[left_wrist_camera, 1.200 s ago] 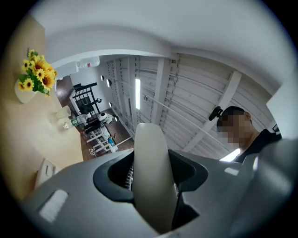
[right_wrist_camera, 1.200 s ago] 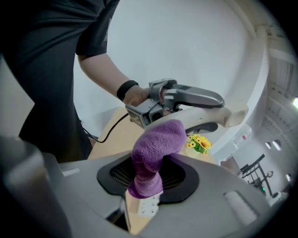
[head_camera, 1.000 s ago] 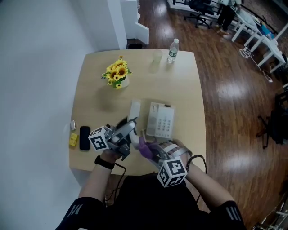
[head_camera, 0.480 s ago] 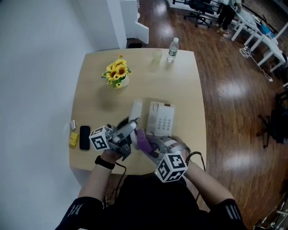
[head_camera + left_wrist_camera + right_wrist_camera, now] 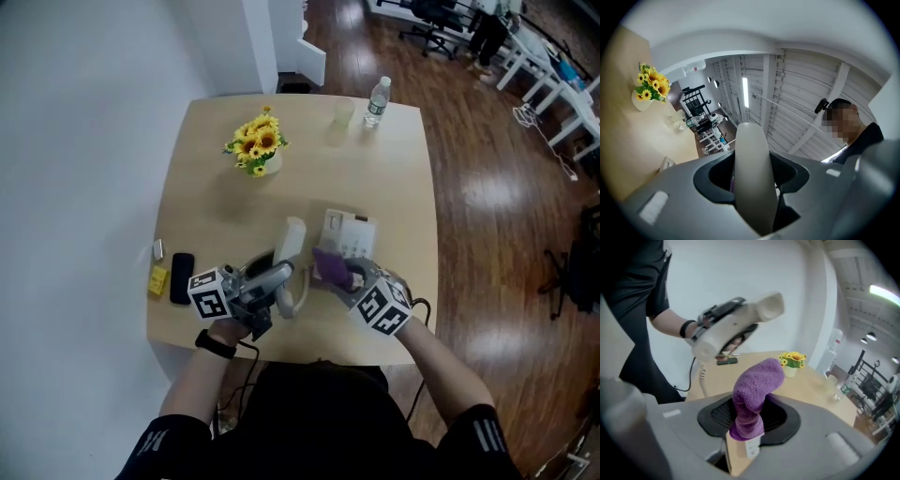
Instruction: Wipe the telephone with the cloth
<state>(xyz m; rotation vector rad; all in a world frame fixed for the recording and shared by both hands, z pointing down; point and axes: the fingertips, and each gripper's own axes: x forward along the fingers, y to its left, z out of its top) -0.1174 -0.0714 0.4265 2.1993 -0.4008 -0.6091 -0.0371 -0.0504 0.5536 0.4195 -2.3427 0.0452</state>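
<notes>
In the head view the white telephone base (image 5: 351, 236) lies on the wooden table (image 5: 206, 211). Its white handset (image 5: 290, 251) is lifted off, and my left gripper (image 5: 279, 276) is shut on it. The left gripper view shows the handset (image 5: 752, 173) clamped between the jaws. My right gripper (image 5: 343, 277) is shut on a purple cloth (image 5: 330, 265), which sits at the near edge of the base. In the right gripper view the cloth (image 5: 757, 392) sticks up from the jaws, with the handset (image 5: 740, 322) raised beyond it, apart from the cloth.
A vase of sunflowers (image 5: 255, 150) stands at the back left of the table. A water bottle (image 5: 377, 101) and a clear cup (image 5: 343, 112) are at the far edge. A black phone (image 5: 180, 278) and a yellow item (image 5: 157, 280) lie at the near left.
My right gripper has rolled and carried the purple cloth away from my body, up to the telephone base. The left gripper with the handset has dipped slightly.
</notes>
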